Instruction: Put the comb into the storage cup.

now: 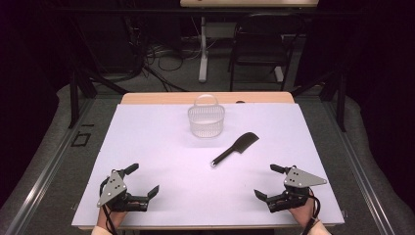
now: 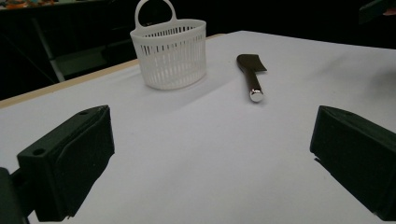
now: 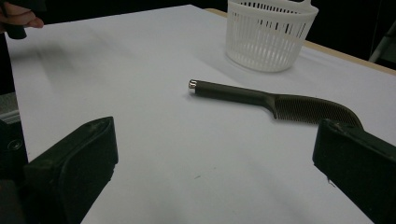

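White slotted plastic basket (image 1: pixel 206 121) with loop handle: upright at far centre of the pale sheet (image 1: pixel 147 147) covering the table, near its far edge. Dark comb (image 1: pixel 235 149) with rounded handle: flat on the sheet, just right of and nearer than the basket, apart from it; toothed end toward far right, metal-capped handle tip toward near left (tip bright in both gripper views).

Left gripper (image 1: pixel 143 180): near-left corner of the sheet, held by a hand at the near edge, jaws spread wide, nothing between them. Grey three-cornered plate on top. Left gripper view: basket (image 2: pixel 169 52) ahead and left of centre, comb (image 2: pixel 251 75) to its right, handle end pointing back toward the camera; bare sheet between the two black jaws.

Right gripper (image 1: pixel 265 181): near-right corner, likewise hand-held, jaws fully apart, empty. Right gripper view: comb (image 3: pixel 275 101) lying crosswise ahead of the jaws, teeth end close to the right-hand jaw but not touching it; basket (image 3: pixel 269 33) beyond.

Both grippers well apart from comb and basket.
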`<state>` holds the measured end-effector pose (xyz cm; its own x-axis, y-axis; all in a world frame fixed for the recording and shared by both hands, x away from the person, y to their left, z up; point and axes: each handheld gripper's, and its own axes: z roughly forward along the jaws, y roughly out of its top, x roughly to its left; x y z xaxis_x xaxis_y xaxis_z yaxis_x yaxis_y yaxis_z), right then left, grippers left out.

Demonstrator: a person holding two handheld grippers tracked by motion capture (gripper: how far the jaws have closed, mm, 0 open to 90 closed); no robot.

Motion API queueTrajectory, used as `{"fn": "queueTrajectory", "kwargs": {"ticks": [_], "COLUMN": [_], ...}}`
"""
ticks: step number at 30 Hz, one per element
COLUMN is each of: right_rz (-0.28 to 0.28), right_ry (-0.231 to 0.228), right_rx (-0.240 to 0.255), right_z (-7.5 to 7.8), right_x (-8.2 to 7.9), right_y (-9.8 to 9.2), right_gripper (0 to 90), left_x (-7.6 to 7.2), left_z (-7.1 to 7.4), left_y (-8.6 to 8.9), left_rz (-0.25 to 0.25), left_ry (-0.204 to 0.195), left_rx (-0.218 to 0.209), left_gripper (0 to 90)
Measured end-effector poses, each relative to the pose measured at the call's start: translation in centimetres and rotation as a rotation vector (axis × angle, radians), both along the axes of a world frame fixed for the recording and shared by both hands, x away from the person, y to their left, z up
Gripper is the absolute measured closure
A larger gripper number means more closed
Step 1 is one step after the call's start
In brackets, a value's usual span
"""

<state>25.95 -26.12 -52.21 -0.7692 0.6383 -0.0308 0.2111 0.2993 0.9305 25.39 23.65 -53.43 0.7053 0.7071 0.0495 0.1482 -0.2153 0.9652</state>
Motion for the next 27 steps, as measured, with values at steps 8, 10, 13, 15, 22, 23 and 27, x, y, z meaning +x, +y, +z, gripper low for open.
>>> {"fn": "queueTrajectory", "kwargs": {"ticks": [8,10,13,15,22,23,27], "right_rz": [-0.012,-0.014,-0.02,-0.023,-0.017,-0.015,-0.008], "right_ry": [0.03,0.033,0.043,0.046,0.06,0.062,0.072], "right_rx": [-0.01,-0.012,-0.018,-0.019,-0.031,-0.035,-0.043], "right_z": [0.0,0.0,0.1,0.2,0.4,0.4,0.5], "right_x": [0.3,0.4,0.8,1.1,2.6,2.8,3.5], "right_y": [0.5,0.6,0.9,1.1,2.1,2.3,2.9], "right_gripper": [0.0,0.0,0.0,0.0,0.0,0.0,0.0], "left_x": [0.0,0.0,0.0,0.0,0.0,0.0,0.1], "left_z": [0.0,0.0,0.1,0.1,0.1,0.1,0.1], "left_y": [0.1,0.0,0.0,0.0,0.1,0.1,0.0], "left_rz": [0.01,0.011,0.013,0.012,0.016,0.016,0.015], "left_ry": [-0.002,-0.002,-0.002,-0.003,-0.003,-0.003,-0.003], "left_rx": [-0.001,0.0,-0.002,-0.001,-0.001,-0.001,0.002], "left_gripper": [0.0,0.0,0.0,0.0,0.0,0.0,0.0]}}
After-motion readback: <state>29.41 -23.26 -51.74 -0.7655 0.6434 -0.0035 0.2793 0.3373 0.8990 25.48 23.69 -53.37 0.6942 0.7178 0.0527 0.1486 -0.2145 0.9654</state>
